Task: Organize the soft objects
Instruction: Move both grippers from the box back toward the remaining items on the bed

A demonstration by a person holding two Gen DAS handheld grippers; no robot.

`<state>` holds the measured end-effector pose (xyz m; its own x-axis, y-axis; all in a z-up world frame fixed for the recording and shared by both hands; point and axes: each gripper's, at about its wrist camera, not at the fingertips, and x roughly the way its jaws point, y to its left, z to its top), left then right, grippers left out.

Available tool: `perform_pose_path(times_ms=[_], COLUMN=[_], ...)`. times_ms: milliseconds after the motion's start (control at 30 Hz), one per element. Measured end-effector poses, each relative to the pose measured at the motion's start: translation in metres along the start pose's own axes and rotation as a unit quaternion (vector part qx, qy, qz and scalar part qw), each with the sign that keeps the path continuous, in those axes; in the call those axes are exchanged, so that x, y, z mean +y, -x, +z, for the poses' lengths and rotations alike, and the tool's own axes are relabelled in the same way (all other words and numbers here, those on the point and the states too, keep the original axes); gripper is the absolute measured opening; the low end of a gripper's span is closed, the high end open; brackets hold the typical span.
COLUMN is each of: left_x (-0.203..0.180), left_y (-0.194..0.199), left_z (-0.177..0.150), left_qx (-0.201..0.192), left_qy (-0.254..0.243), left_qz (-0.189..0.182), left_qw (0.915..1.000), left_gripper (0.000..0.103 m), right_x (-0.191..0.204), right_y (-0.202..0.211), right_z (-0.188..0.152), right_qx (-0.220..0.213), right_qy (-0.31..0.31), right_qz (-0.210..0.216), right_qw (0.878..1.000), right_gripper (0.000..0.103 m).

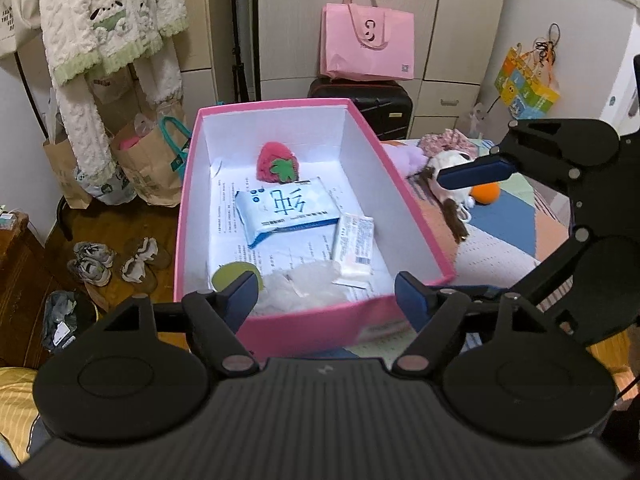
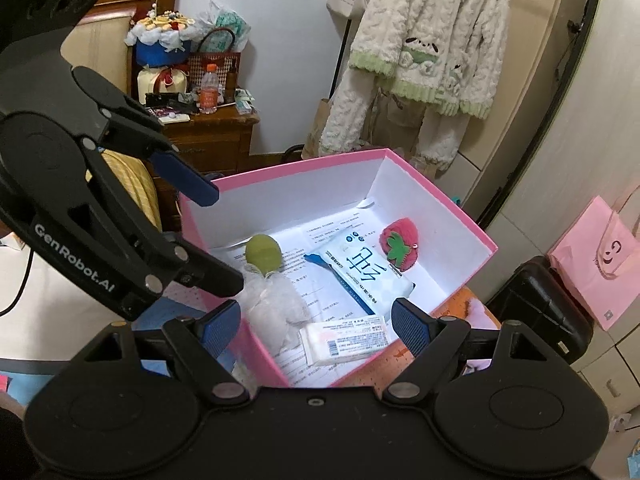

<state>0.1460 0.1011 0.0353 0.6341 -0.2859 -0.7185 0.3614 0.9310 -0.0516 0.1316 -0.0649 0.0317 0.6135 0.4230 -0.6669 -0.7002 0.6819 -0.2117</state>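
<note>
Hovering above the near end of the pink box (image 1: pixel 276 332), the left gripper (image 1: pixel 326 294) has its jaws apart with nothing between them; no earlier view is needed to see that the pads press on nothing. Directly below lie the green round sponge (image 1: pixel 234 276) and the white mesh puff (image 1: pixel 298 282), close against the near wall. If this gripper dips again without aim, I judge it could snag the loose mesh and drag it back out, or knock the wall and slide the box, which stands partly over the edge of the bed.

Toward the middle of the box, the blue tissue pack (image 1: pixel 286 210) rests on printed paper sheets (image 1: pixel 232 208), with the small white pack (image 1: pixel 354 246) beside it and the strawberry plush (image 1: pixel 278 162) at the far end. These look settled; the slippery sheets could shift under anything dropped hard.

On the right, the right gripper (image 2: pixel 316 326) also stands wide and empty, over the box's near corner. Beyond it on the patchwork bedspread (image 1: pixel 504 248), the panda plush (image 1: pixel 448 168), the orange ball (image 1: pixel 486 194) and the purple plush (image 1: pixel 408 158) wait outside the box. The two grippers sit near each other, so reaching for these with both at once risks a clash of fingers, and the ball could roll away if nudged.
</note>
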Motion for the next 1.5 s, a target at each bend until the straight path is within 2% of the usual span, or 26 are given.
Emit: perform_pose_path(times_ms=[367, 600, 733, 1000, 1167, 1267, 1500], left_x=[-0.047, -0.082, -0.099, -0.14, -0.157, -0.167, -0.19], left_y=[0.025, 0.016, 0.01, -0.026, -0.055, -0.071, -0.121], left_z=[-0.013, -0.008, -0.001, 0.013, 0.026, 0.028, 0.03], left_qx=[-0.025, -0.023, -0.032, -0.034, -0.033, -0.054, -0.096], left_qy=[-0.047, -0.083, -0.092, -0.116, -0.107, -0.1, -0.084], left_qz=[-0.003, -0.024, -0.035, -0.082, -0.09, -0.089, -0.078], left_qw=[0.9986, 0.996, 0.9946, 0.9892, 0.9896, 0.9895, 0.9888], left_gripper=[0.084, 0.086, 0.086, 0.086, 0.086, 0.086, 0.085], right_x=[-0.006, -0.046, -0.064, -0.103, -0.134, -0.159, -0.226], right_y=[0.045, 0.068, 0.073, 0.078, 0.07, 0.066, 0.047], right_z=[-0.04, -0.091, -0.121, -0.165, -0.184, -0.191, -0.194], right_qx=[-0.033, -0.051, -0.045, -0.081, -0.092, -0.095, -0.091], right_qy=[-0.031, -0.114, -0.133, -0.173, -0.189, -0.205, -0.261], right_qz=[0.006, -0.01, -0.029, -0.053, -0.075, -0.082, -0.037], right_qw=[0.999, 0.992, 0.99, 0.98, 0.975, 0.971, 0.96], right_gripper=[0.086, 0.087, 0.087, 0.087, 0.087, 0.087, 0.087])
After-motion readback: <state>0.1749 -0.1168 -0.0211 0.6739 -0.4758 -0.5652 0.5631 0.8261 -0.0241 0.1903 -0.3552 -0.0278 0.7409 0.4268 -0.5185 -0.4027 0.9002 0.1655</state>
